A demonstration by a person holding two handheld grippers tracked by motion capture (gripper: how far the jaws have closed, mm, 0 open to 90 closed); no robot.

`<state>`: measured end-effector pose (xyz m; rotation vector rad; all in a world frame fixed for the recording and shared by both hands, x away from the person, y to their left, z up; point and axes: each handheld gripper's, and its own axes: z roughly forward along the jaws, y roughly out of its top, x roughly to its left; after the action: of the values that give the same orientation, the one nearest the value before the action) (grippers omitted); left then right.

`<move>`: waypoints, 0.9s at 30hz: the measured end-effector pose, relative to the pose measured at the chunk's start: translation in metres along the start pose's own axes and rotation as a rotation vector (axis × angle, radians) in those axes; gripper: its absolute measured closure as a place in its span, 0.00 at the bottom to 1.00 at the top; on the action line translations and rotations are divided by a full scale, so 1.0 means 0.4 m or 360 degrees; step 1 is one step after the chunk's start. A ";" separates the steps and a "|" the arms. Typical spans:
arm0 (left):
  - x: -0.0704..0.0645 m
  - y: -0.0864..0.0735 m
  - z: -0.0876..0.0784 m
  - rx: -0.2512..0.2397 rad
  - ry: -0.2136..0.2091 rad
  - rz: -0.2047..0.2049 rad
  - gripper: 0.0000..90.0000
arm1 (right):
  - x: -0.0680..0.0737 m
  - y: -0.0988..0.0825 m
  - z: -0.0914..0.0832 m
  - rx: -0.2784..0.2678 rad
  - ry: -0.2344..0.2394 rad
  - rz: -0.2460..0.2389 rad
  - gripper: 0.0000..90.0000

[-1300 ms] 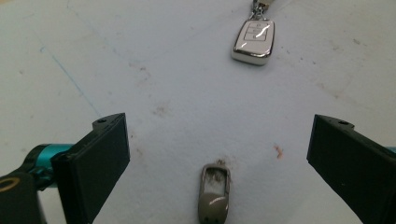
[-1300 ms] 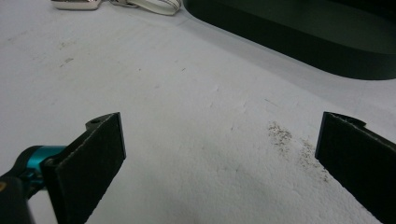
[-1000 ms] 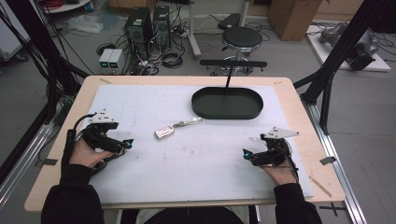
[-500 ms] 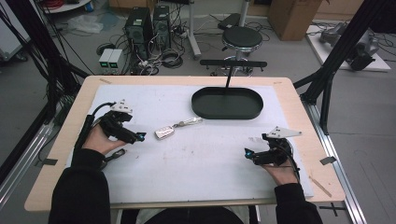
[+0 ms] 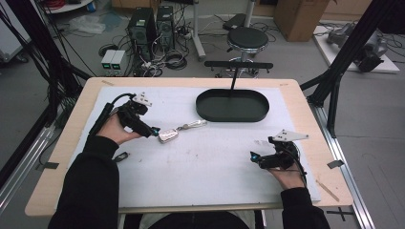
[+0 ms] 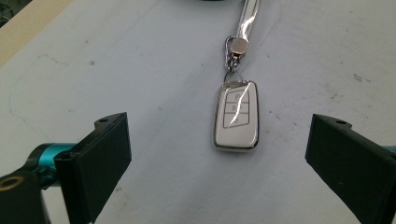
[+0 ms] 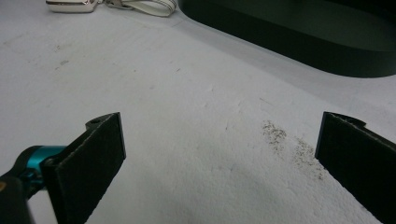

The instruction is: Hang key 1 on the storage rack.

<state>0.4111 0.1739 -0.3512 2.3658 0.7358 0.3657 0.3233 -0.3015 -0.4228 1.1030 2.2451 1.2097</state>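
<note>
While the right tool [image 5: 258, 157] sits low on the right side of the counter [image 5: 305, 143] with jaws spread wide on nothing, the left tool [image 5: 154, 131] has moved forward and inward over the last second, from the left edge of the white mat [image 5: 215, 162] to right up against the key fob [image 5: 167, 136]. In the left gripper view the fob [image 6: 236, 115] lies flat between the two spread jaws, a bit closer to the right one, button side up, not yet touched. Its strap [image 6: 247, 16] runs away from the tool toward the black tray [image 5: 232, 106]; strap end lies near the tray rim, not in it. Tray looks empty.

Meaning of the change: the reach looks about done, the left tool lined up for a grab. Next step likely lower and close on the fob body. The fob is thin and glossy, so it could slip or skid on the mat if the jaws close too high. The likely drop spot is the tray, but nothing is lifted yet. The right gripper view catches the fob [image 7: 70, 4] far off at top left; the right hand looks idle.
</note>
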 end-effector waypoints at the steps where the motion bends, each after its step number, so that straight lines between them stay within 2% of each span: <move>1: 0.000 0.008 0.005 -0.0009 -0.0010 0.0003 0.08 | -0.002 -0.001 -0.001 -0.0006 -0.0002 0.0005 0.01; 3: 0.001 0.026 0.017 -0.0030 -0.0039 0.0028 0.08 | -0.003 -0.002 -0.001 -0.0002 -0.0001 0.0011 0.01; 5: 0.001 0.043 0.031 -0.0071 -0.0072 0.0024 0.09 | -0.004 -0.001 0.000 -0.0003 -0.0005 0.0009 0.01; 6: 0.001 0.062 0.048 -0.0087 -0.0099 0.0041 0.09 | -0.005 -0.002 0.001 -0.0003 -0.0004 0.0009 0.01; 8: 0.000 0.071 0.058 -0.0093 -0.0113 0.0045 0.09 | -0.007 -0.002 0.001 0.0000 -0.0004 0.0009 0.01; 16: -0.012 0.129 0.155 0.0005 -0.0192 0.0120 0.09 | -0.017 -0.002 0.001 -0.0013 -0.0032 0.0026 0.01; 21: -0.019 0.155 0.188 -0.0026 -0.0196 0.0138 0.09 | -0.021 -0.002 -0.001 -0.0021 -0.0024 0.0042 0.01; 27: -0.029 0.191 0.228 0.0005 -0.0238 0.0165 0.09 | -0.021 -0.002 -0.001 -0.0024 -0.0025 0.0035 0.01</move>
<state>0.4722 0.0734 -0.3730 2.4094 0.5463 0.2278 0.3280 -0.3084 -0.4235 1.1304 2.2141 1.2203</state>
